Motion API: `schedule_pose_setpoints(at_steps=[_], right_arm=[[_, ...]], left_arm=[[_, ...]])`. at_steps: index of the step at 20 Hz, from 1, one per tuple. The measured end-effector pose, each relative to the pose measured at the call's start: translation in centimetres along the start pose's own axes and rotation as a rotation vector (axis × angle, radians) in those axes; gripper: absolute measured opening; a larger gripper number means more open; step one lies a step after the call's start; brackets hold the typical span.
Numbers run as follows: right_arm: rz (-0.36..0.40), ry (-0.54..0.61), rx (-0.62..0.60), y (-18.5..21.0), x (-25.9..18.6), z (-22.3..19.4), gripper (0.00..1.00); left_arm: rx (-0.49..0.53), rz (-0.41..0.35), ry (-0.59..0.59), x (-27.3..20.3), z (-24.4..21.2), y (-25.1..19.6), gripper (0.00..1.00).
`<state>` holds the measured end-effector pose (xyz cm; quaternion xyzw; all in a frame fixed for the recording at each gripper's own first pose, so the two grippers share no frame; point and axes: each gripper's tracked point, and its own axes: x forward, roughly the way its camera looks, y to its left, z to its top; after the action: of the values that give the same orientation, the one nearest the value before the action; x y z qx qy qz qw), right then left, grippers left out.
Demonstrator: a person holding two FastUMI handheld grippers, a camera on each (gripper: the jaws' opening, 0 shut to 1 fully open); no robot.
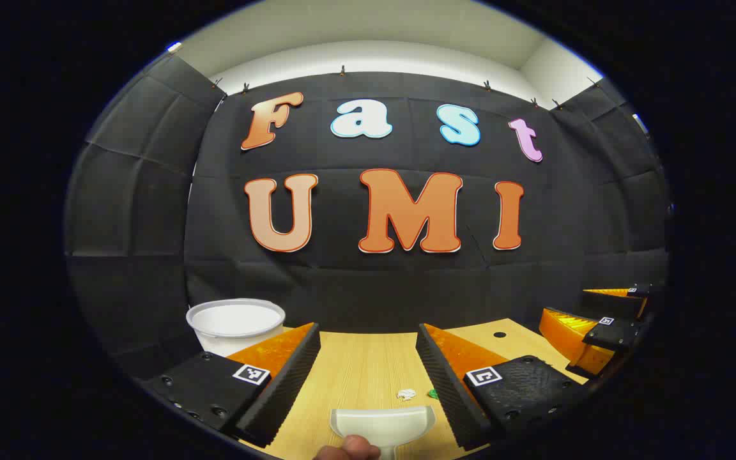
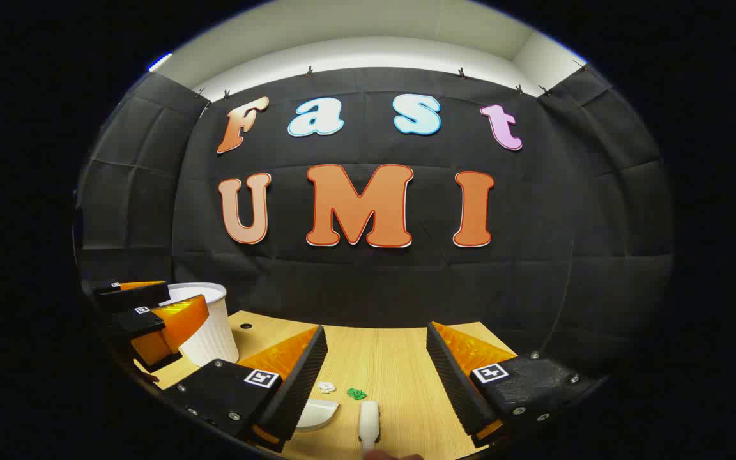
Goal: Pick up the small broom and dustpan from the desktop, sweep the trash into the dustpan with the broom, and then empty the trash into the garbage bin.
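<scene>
Pickup step, not yet begun. Left gripper (image 1: 368, 370) and right gripper (image 2: 375, 374) held wide open, empty, above desktop (image 1: 368, 358). Dustpan (image 1: 383, 425) between left fingers, broom (image 2: 368, 421) between right; trash (image 2: 341, 390) beyond, bin (image 1: 235, 324) far left. Next: lower, close on each handle.

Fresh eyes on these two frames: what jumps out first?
The left gripper stands wide open over the wooden desktop, with the white dustpan right below it. Beyond the pan lie a white scrap and a green scrap. A white garbage bin stands far left on the desktop, and the open right gripper hangs above the small broom.
</scene>
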<state>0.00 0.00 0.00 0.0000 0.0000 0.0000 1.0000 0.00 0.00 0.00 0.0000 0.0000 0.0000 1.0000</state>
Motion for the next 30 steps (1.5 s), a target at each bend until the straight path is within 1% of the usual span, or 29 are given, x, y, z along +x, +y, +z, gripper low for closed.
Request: schedule_pose_setpoints(at_steps=[8, 11, 12, 14, 17, 20, 22, 24, 26, 30], right_arm=[[0.031, 0.020, 0.005, 1.8, 1.0, -0.4, 0.94], [0.021, 0.013, -0.014, 1.6, 1.4, 0.0, 0.94], [0.027, 0.018, -0.008, 1.6, 1.6, -0.1, 0.94], [0.014, 0.048, 0.004, 1.0, 2.0, -0.8, 0.94], [-0.009, 0.080, 0.044, 0.4, 2.1, -1.8, 0.94], [-0.017, 0.087, 0.037, 0.4, 1.6, -2.1, 0.94], [-0.020, 0.041, 0.005, 0.6, 1.5, -0.9, 0.94], [-0.028, -0.033, -0.023, 0.6, 1.1, 1.3, 0.94], [-0.032, -0.086, -0.032, 0.7, 0.9, 2.5, 0.94], [-0.037, -0.075, -0.026, 0.7, 0.8, 2.0, 0.94]], left_arm=[[0.025, -0.001, 0.024, 0.8, -0.4, 0.9, 0.95], [0.029, 0.025, 0.041, 1.2, -0.4, 2.0, 0.95], [0.028, 0.040, 0.059, 1.4, -0.5, 2.5, 0.95], [0.016, 0.061, 0.078, 1.5, -0.7, 3.3, 0.95], [-0.010, 0.070, 0.079, 1.8, -1.3, 3.5, 0.95], [-0.018, 0.072, 0.056, 1.9, -1.2, 3.6, 0.95], [-0.015, 0.071, 0.027, 1.9, -0.3, 3.5, 0.95], [-0.007, 0.071, -0.010, 1.7, 0.5, 3.3, 0.95], [0.001, 0.078, -0.042, 1.5, 1.3, 3.3, 0.95], [-0.004, 0.087, -0.057, 1.7, 1.3, 3.4, 0.95]])
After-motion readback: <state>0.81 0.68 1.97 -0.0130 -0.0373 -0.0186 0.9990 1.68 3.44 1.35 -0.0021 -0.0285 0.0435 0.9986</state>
